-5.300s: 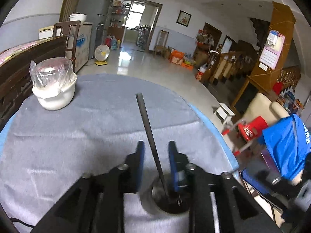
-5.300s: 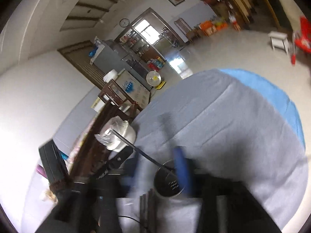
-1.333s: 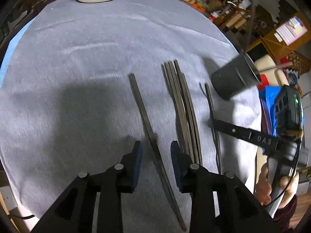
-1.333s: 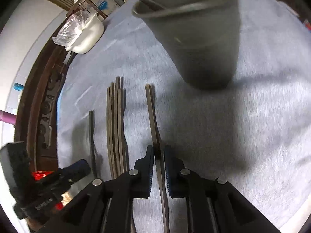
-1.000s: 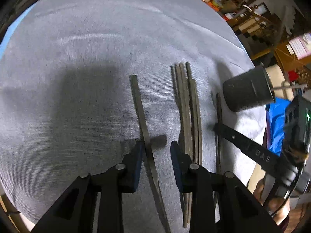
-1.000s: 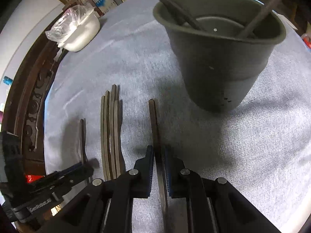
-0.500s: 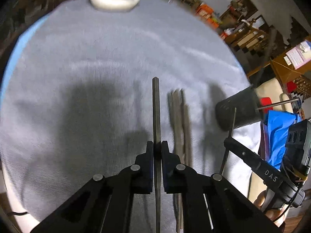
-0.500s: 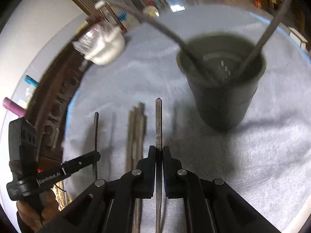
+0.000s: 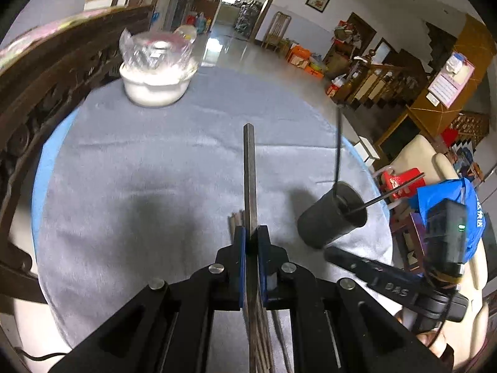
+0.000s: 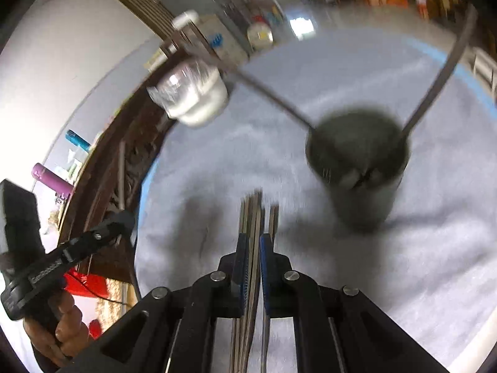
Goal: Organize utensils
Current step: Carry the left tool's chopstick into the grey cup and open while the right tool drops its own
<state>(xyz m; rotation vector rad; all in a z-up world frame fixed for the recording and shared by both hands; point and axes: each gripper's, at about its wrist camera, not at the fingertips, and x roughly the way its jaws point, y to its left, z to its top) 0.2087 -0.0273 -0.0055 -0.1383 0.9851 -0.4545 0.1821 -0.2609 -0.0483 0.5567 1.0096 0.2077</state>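
Note:
My left gripper (image 9: 251,233) is shut on a long flat dark utensil handle (image 9: 249,168) and holds it above the grey cloth, pointing away from me. A black cup (image 9: 332,220) with two thin utensils in it stands to its right. Several dark utensils (image 9: 236,217) lie on the cloth under the gripper. In the blurred right wrist view, my right gripper (image 10: 252,242) is shut on a flat utensil (image 10: 255,217), with more utensils (image 10: 273,220) lying beside it. The cup (image 10: 360,168) stands ahead on the right.
A white lidded bowl wrapped in plastic (image 9: 155,68) stands at the far left of the round table (image 9: 124,161); it also shows in the right wrist view (image 10: 192,96). A carved wooden chair back (image 9: 37,87) borders the table's left side.
Both grippers have lifted and tilted up with their utensils held. The view has swung from looking down at the cloth to looking across the table.

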